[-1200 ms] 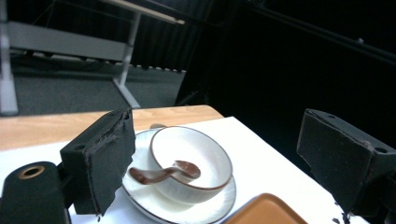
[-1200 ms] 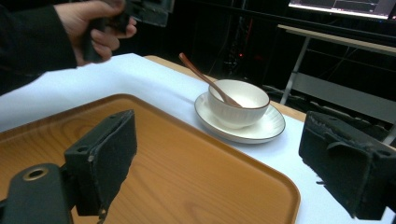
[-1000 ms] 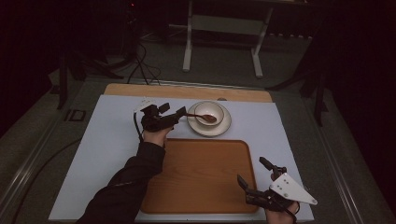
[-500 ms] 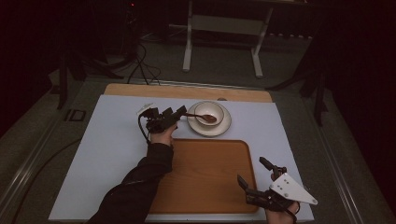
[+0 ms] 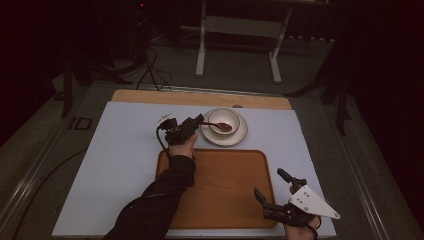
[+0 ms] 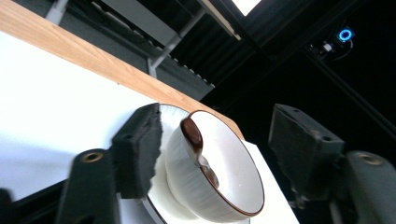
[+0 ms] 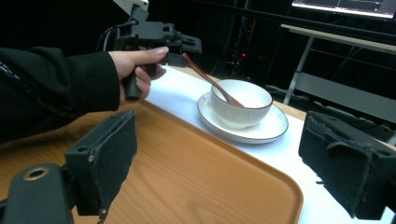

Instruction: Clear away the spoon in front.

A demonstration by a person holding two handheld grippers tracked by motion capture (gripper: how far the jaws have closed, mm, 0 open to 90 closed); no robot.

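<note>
A white bowl point(image 5: 225, 118) stands on a white saucer point(image 5: 239, 136) behind the wooden tray point(image 5: 225, 200). A brown spoon point(image 5: 216, 125) rests in the bowl, its handle sticking out to the left. My left gripper point(image 5: 196, 125) is open at the handle's end. In the left gripper view the spoon point(image 6: 192, 135) and bowl point(image 6: 233, 168) lie between the spread jaws of the left gripper point(image 6: 219, 144), and nothing is clamped. My right gripper point(image 5: 270, 183) hovers open over the tray's near right corner. From the right gripper point(image 7: 226, 163) I see the tray point(image 7: 187, 182), bowl point(image 7: 245, 105), spoon point(image 7: 210, 80) and the left gripper point(image 7: 184, 46).
A white mat point(image 5: 110, 165) covers the wooden table point(image 5: 150, 96). Behind the table a metal stand point(image 5: 235, 30) and cables point(image 5: 150, 65) sit on the dark floor. The tray's surface is bare.
My left gripper has moved right, closing in on the spoon handle beside the bowl. The right gripper has stayed where it was.
</note>
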